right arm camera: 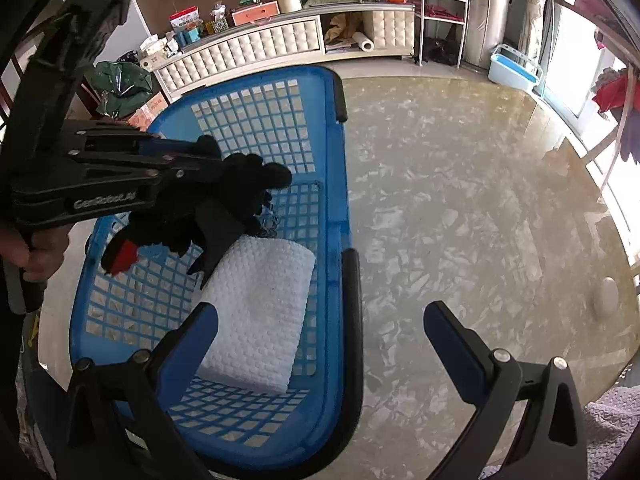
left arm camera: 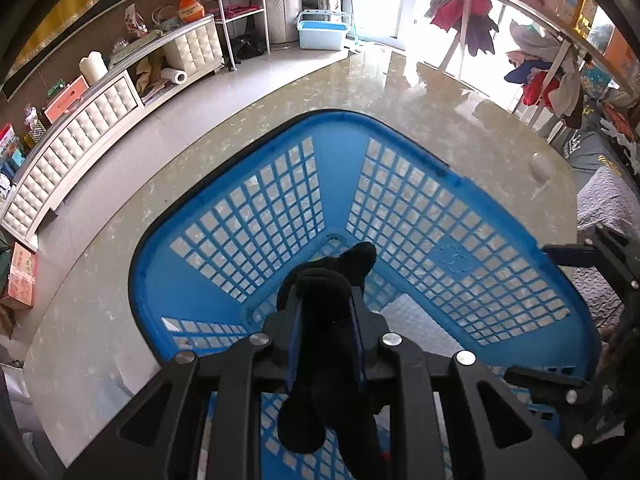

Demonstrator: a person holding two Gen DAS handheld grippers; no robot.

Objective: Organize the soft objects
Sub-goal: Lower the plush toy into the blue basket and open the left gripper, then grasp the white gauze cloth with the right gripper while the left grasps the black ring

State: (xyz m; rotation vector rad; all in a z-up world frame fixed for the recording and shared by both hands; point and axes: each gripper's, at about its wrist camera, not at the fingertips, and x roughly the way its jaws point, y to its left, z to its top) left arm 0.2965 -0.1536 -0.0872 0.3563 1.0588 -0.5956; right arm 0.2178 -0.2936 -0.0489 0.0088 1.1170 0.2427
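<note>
A blue lattice basket (left arm camera: 440, 216) stands on the marble table (left arm camera: 120, 264); it also shows in the right wrist view (right arm camera: 332, 184). My left gripper (left arm camera: 326, 300) is shut on a black plush toy (left arm camera: 324, 320) with a red patch and holds it above the basket's inside; the same toy (right arm camera: 224, 204) and left gripper (right arm camera: 192, 160) show in the right wrist view. A folded white towel (right arm camera: 260, 308) lies in the basket under the toy. My right gripper (right arm camera: 320, 328) is open and empty over the basket's near right rim.
A white tufted cabinet (right arm camera: 256, 48) with boxes and a paper roll runs along the far wall. A light blue tub (right arm camera: 514, 66) sits on the floor by the window. Clothes hang on a rack (left arm camera: 552, 64) at right. A grey knitted cloth (right arm camera: 612, 424) lies at the table's near right.
</note>
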